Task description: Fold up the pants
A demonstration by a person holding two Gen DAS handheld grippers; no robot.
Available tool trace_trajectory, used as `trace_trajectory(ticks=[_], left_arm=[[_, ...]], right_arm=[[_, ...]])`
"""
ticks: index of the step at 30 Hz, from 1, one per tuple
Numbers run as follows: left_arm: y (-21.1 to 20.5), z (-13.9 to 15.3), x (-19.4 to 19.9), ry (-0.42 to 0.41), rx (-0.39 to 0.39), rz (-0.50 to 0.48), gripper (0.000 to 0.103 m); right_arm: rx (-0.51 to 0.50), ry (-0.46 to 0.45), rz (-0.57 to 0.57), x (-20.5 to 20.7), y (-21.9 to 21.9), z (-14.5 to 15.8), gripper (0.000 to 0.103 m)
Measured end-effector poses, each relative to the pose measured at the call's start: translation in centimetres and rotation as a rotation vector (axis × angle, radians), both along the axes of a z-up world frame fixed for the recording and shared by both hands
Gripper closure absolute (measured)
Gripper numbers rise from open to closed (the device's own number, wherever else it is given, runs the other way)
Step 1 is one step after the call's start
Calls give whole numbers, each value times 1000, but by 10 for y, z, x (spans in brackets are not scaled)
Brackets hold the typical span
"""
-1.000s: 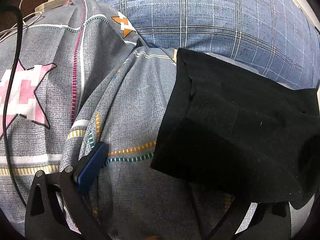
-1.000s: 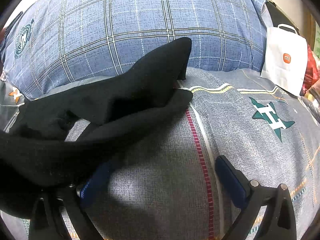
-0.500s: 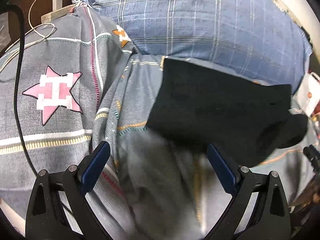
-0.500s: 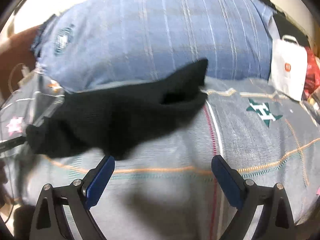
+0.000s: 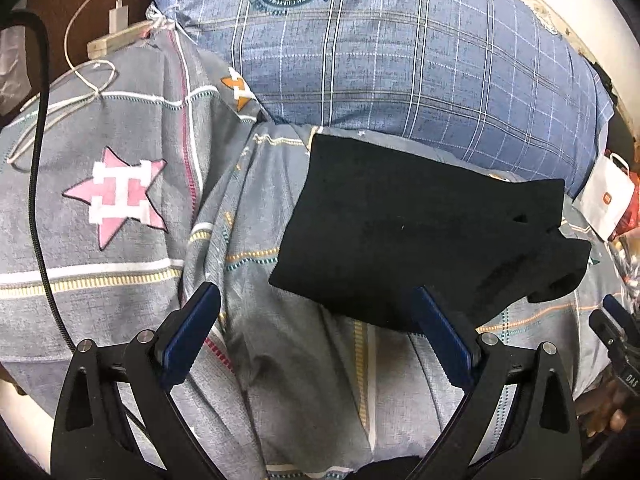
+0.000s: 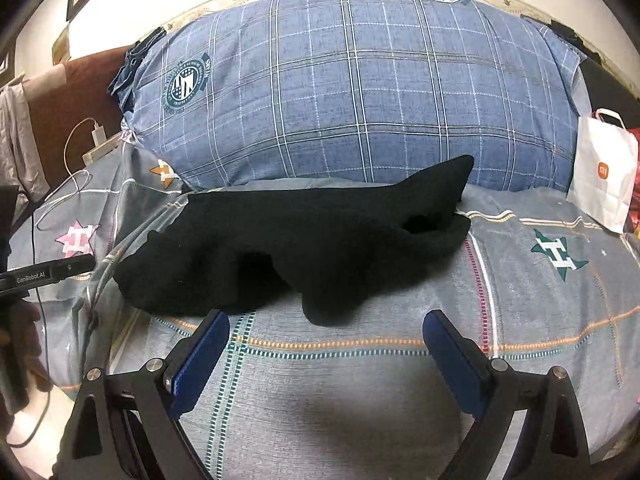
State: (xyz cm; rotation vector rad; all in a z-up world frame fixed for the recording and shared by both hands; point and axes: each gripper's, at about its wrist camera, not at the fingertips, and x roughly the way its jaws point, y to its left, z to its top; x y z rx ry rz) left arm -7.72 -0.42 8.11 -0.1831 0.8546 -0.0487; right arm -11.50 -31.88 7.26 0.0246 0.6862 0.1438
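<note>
The black pants (image 5: 408, 232) lie folded in a flat bundle on the grey patterned bedspread (image 5: 128, 240), just in front of the blue plaid pillow. They also show in the right wrist view (image 6: 304, 248), with one corner sticking up at the right. My left gripper (image 5: 316, 336) is open and empty, a little short of the bundle's near edge. My right gripper (image 6: 328, 348) is open and empty, just short of the bundle's front edge. The right gripper's tip shows at the right edge of the left wrist view (image 5: 616, 332).
A large blue plaid pillow (image 6: 352, 96) stands behind the pants. A white paper bag (image 6: 604, 172) stands at the right. A white charger with its cable (image 5: 80, 64) and a black cable (image 5: 40, 184) lie at the left of the bedspread.
Both grippers have let go of the pants and drawn back from them. The pants now lie folded on the bedspread, farther from both cameras.
</note>
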Motion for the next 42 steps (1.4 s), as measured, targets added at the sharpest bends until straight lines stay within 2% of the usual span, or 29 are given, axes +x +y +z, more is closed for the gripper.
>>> trace_trajectory(ticks=[8,16,22,26,29,32,34,35,36,37,38,39,42], left_arm=[[-7,-13,7,37,-17,-43,5],[-6,-31,16,83,-66,-58,5],[-5,-38,24,98,-116,-44,5],[-4,-43,34,109,-141,-28,5],[-6,-50,47,150,-152,-17,5],[-14,-57,57,170,-156,-19,5],[-18,-62,61,177,-148,-22,5],[-20,-62,63,170,-136,-18,5],[-21,-63,63,161,-126,-18,5],[-22,-63,64,162,-117,-20,5],[-24,-63,65,163,-109,-21,5],[-23,-63,64,160,-112,-23,5],[-20,-63,61,159,-129,-32,5]], right_arm=[[14,2,-27,1,-12,-2,6],[61,17,-132,10,-54,-12,6],[150,19,-217,35,-95,-14,7],[250,0,-283,58,-126,-7,7],[317,52,-300,98,-145,-12,9],[317,130,-301,137,-153,-29,26],[334,193,-290,160,-153,-48,53],[335,188,-289,166,-152,-54,54],[316,139,-286,166,-148,-52,67],[307,139,-263,168,-143,-52,91],[307,166,-240,170,-139,-52,95],[299,148,-246,164,-138,-48,97],[306,36,-266,126,-148,-22,98]])
